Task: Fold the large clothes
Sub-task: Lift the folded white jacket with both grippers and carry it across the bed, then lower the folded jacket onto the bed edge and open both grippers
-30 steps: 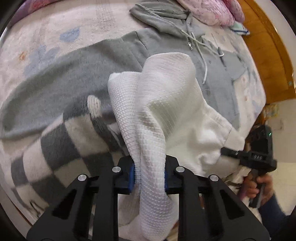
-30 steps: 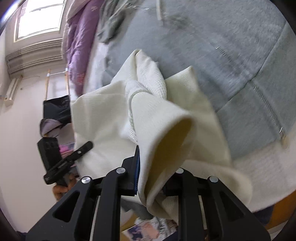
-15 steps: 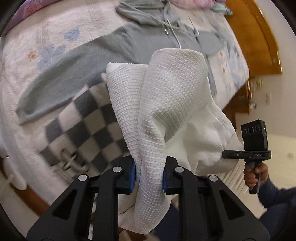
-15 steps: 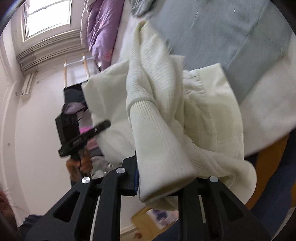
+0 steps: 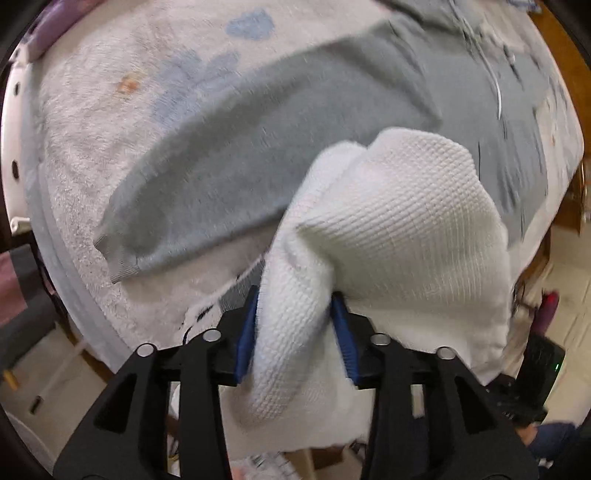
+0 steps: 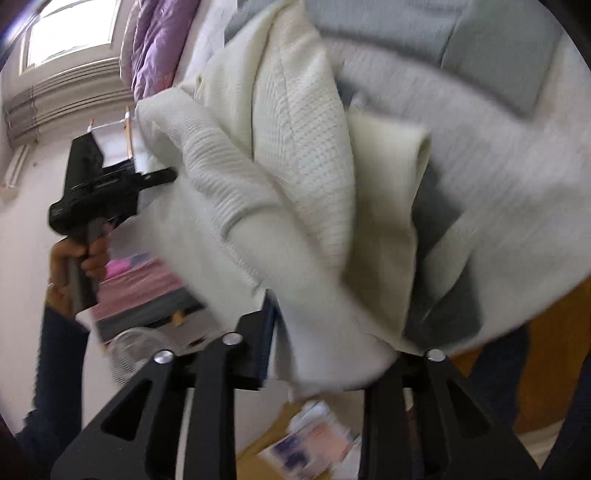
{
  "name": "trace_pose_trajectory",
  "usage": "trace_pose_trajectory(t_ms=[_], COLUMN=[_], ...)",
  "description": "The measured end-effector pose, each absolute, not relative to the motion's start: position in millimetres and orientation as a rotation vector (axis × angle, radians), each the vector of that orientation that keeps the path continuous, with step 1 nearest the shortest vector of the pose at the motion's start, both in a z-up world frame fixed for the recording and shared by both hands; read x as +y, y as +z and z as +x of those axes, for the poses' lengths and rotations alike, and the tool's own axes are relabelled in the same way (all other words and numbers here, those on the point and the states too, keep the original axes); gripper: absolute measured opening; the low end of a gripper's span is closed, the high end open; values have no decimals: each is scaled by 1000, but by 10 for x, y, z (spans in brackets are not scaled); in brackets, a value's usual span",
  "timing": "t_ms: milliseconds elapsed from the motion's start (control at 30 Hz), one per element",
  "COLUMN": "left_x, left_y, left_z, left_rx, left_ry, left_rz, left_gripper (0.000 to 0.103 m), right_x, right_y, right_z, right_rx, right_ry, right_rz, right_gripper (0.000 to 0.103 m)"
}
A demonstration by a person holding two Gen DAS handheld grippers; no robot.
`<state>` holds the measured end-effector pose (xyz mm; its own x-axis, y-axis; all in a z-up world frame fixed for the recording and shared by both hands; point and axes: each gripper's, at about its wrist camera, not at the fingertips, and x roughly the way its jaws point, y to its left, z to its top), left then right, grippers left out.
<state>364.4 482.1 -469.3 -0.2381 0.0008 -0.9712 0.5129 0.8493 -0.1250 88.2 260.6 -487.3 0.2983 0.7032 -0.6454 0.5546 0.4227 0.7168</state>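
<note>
A white waffle-knit garment hangs bunched between both grippers above the bed. My left gripper is shut on a fold of it; the blue pads pinch the cloth. In the right wrist view the same garment drapes over my right gripper, which is shut on its edge; the right pad is hidden by cloth. The left gripper also shows there, held in a hand at the left.
A grey zip hoodie lies spread on the pale bedspread, one sleeve reaching the bed's front edge. A wooden headboard stands at the right. A purple quilt and a window are at the back.
Both grippers have swung the white garment sideways over the bed. The left view now looks down on the hoodie sleeve; the checked cloth is out of sight. Both views are blurred by motion.
</note>
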Motion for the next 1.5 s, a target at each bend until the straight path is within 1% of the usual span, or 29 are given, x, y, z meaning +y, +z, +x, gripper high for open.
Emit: trace_pose_trajectory(t_ms=[33,67,100,133,167,200,267,300,367,400,433,500,633,733,767,800,833,867,900,933,967,1000,1033,1067,1133,1233,1433,1500], left_x=[4870,4919,4975,5052,5173,5277,5524,5616,5758,5780,5823,5838,5878,5845,5822,5813,5804,5799,5788,5793,5814,5820,5835,5853,5911,5964,6009,6052], left_y=[-4602,-4529,-4453,-4347,-4204,-4065,-3780,-3689,-3658,-3686,-3792,-3985,-4397,-4584,-4666,-4703,-4735,-4747,-4750,-4744,-4765,-4752,-4725,-4699,-4635,-4543,-4192,-4190], left_z=[3595,3556,3518,3462,3405,3345,3160,3047,2772,2651,2466,2179,1692,1477,1424,1387,1354,1344,1341,1337,1353,1356,1346,1329,1282,1290,1520,1570], left_rx=[1713,1670,1627,1575,1521,1470,1360,1314,1280,1287,1311,1344,1382,1384,1397,1398,1390,1380,1371,1361,1351,1345,1340,1331,1317,1308,1286,1305], left_ry=[-503,-492,-470,-435,-390,-351,-282,-244,-189,-177,-171,-140,-53,-12,3,7,0,4,4,2,9,11,13,17,25,5,-9,9], left_rz=[373,361,351,324,271,225,96,54,-35,-78,-143,-235,-423,-418,-424,-441,-462,-457,-459,-476,-481,-487,-491,-504,-538,-570,-487,-427], left_gripper=[53,59,72,75,75,75,81,85,85,85,85,85,85,84,84,84,84,84,79,65,59,52,46,43,34,32,31,32], right_x=[2595,2551,2512,2464,2433,2357,2229,2171,2063,1999,1999,2028,2088,2124,2115,2108,2102,2081,2076,2069,2064,2082,2085,2054,2099,2152,2347,2403], right_y=[-4862,-4877,-4898,-4905,-4880,-4859,-4753,-4713,-4642,-4608,-4611,-4695,-4902,-5104,-5160,-5226,-5284,-5305,-5332,-5354,-5362,-5358,-5335,-5298,-5254,-5104,-4885,-4911], right_z=[870,877,841,812,819,817,914,939,975,1027,1061,1155,1380,1503,1496,1515,1528,1508,1504,1475,1461,1487,1485,1492,1521,1516,1472,1419], right_rx=[1372,1385,1393,1409,1425,1430,1431,1429,1408,1384,1370,1354,1340,1339,1346,1356,1367,1369,1366,1367,1364,1360,1359,1355,1381,1412,1456,1470], right_ry=[143,156,155,146,148,151,150,155,160,204,255,337,420,482,482,484,485,490,505,513,538,568,570,571,547,517,554,527], right_rz=[1174,1137,1127,1100,1059,1028,952,921,856,831,833,837,757,786,781,788,801,808,809,817,847,873,867,851,885,914,1066,1047], right_gripper=[36,38,41,47,49,50,50,51,54,60,62,62,62,64,69,79,82,82,82,82,78,64,57,52,39,32,27,27])
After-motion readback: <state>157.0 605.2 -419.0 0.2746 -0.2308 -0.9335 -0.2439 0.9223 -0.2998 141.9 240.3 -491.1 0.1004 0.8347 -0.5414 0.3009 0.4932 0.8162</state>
